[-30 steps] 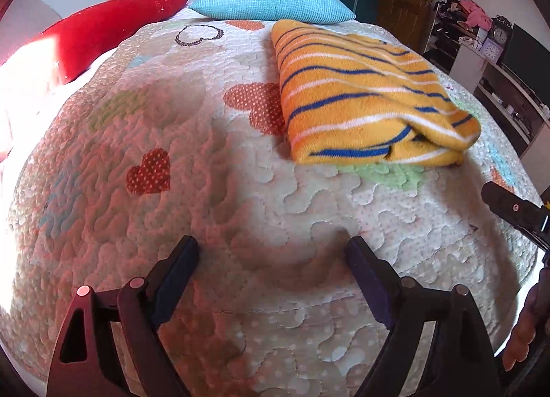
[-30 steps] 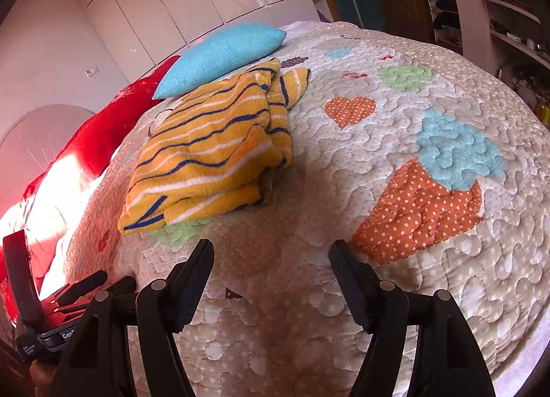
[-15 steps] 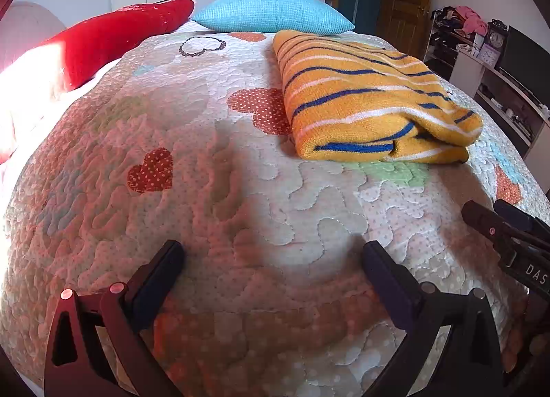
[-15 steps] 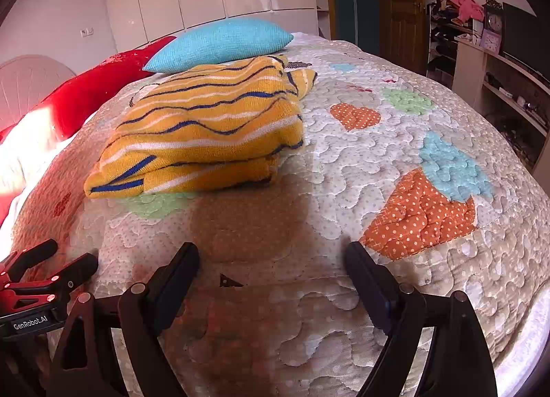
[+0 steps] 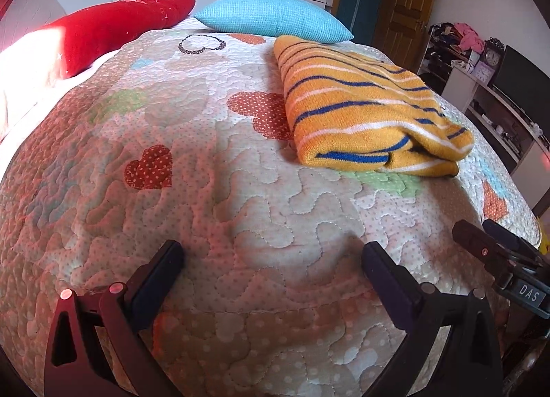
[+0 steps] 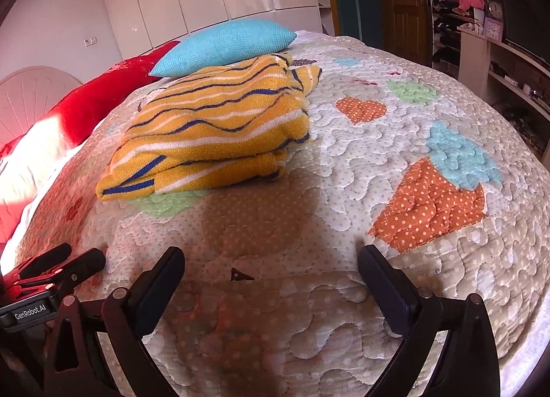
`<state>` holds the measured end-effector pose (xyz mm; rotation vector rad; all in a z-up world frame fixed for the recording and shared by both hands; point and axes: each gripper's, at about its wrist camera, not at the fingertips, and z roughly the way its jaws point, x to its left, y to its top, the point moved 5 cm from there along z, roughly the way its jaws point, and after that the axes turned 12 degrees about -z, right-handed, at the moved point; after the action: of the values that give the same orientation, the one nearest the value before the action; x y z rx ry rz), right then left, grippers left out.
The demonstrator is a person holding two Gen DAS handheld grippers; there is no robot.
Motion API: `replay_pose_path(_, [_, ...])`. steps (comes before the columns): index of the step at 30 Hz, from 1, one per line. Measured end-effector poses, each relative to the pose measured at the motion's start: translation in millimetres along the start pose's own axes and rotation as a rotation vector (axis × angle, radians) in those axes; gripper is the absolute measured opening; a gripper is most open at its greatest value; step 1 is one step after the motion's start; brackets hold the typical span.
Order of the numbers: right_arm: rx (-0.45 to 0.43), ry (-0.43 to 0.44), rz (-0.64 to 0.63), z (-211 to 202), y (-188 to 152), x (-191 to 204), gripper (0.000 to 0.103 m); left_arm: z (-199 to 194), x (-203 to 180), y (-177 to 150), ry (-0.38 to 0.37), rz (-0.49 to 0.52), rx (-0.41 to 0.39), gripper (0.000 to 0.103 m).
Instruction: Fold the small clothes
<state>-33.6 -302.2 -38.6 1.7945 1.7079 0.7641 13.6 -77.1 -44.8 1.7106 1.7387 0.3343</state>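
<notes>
A folded yellow-orange garment with blue and white stripes (image 5: 364, 111) (image 6: 213, 128) lies on the quilted bedspread (image 5: 206, 190), ahead of both grippers and clear of them. My left gripper (image 5: 271, 252) hovers over bare quilt near the bed's front edge, open, with nothing between its fingers. My right gripper (image 6: 271, 256) is beside it to the right, its jaws still opening and empty, over the quilt (image 6: 343, 293). Each gripper shows at the edge of the other's view: the right gripper (image 5: 495, 245) and the left gripper (image 6: 62, 263).
A blue pillow (image 5: 271, 18) and a red pillow (image 5: 113, 29) lie at the head of the bed, behind the garment. Shelving with clocks and clutter (image 5: 481, 63) stands along the right wall, beside a wooden door (image 5: 409, 8). White wardrobes line the back wall.
Both grippers' jaws have spread wider. Both views have levelled and drawn back slightly from the folded garment, which has stayed where it lay.
</notes>
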Motion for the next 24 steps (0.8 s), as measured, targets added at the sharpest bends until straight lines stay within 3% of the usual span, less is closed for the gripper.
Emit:
replay_pose_path(5, [0.063, 0.003, 0.006, 4, 4, 1, 0.102, 3, -6, 1, 0.060, 0.039, 0.028, 0.103])
replay_pose_path(10, [0.095, -0.071, -0.128, 6, 0, 14, 0.102, -18, -1, -2, 0.069, -0.034, 0.035, 0.103])
replay_pose_path(13, [0.106, -0.048, -0.059, -6, -2, 8, 0.102, -44, 1, 1, 0.083, -0.047, -0.015, 0.103])
replay_pose_path(18, [0.021, -0.039, 0.067, -44, 3, -7, 0.102, -95, 1, 8, 0.148, -0.028, -0.145, 0.103])
replay_pose_path(24, [-0.052, -0.065, 0.046, -76, 20, -3, 0.102, -133, -1, 15, 0.136, -0.027, -0.216, 0.103])
